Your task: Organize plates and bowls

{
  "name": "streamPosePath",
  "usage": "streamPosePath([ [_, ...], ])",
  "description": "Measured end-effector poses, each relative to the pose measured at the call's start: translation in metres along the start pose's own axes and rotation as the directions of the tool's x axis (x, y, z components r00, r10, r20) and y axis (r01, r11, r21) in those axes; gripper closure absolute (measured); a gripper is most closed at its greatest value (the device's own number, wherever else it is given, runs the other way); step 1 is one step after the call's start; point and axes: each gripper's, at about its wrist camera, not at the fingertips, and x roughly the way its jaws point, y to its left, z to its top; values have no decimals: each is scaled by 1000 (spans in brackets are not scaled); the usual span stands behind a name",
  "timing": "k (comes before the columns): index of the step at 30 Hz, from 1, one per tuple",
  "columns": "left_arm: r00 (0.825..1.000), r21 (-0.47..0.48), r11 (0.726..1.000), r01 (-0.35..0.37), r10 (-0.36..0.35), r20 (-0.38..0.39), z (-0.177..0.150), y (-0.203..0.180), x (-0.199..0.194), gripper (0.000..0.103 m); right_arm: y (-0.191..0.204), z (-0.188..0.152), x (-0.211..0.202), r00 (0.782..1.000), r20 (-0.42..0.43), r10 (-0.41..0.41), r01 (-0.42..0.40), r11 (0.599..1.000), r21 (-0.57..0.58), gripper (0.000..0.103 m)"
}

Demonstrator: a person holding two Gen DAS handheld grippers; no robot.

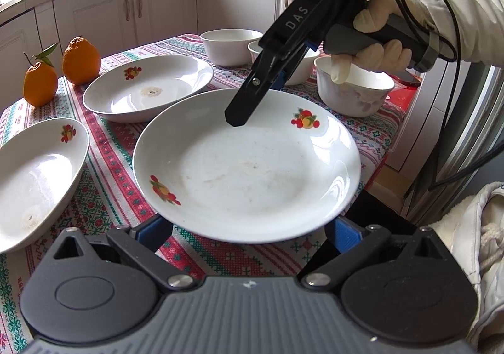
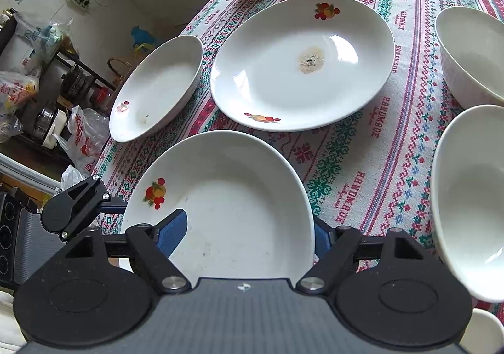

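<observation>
Left wrist view: my left gripper [image 1: 249, 236] spread open under the near plate [image 1: 245, 165].
Right gripper [image 1: 244, 114]: straddling the plate's far rim, not clamped.
Next: close, lift, stack.

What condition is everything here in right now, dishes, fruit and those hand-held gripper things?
Near white fruit-patterned ceramic plate: faintly smeared.
Middle white plate: brown residue spot at centre.
Outer white plate: small stain.
Three white ceramic bowls: upright.
Two orange citrus fruits: whole, unpeeled.
Right hand-held gripper: open, straddling the near plate's rim.
Left hand-held gripper: open, fingertips hidden under near plate.
</observation>
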Motion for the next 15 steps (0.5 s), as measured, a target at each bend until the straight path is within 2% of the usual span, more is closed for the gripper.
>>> streamPosePath([
  [10, 1000, 6, 1000, -5, 5, 13, 0, 3, -4, 5, 3, 2, 3, 1000, -3, -23, 23, 1000, -21, 19],
  [15, 1000, 21, 1000, -4, 4, 4, -3, 3, -2, 12, 4, 2, 3, 1000, 0, -26, 26, 999, -24, 19],
])
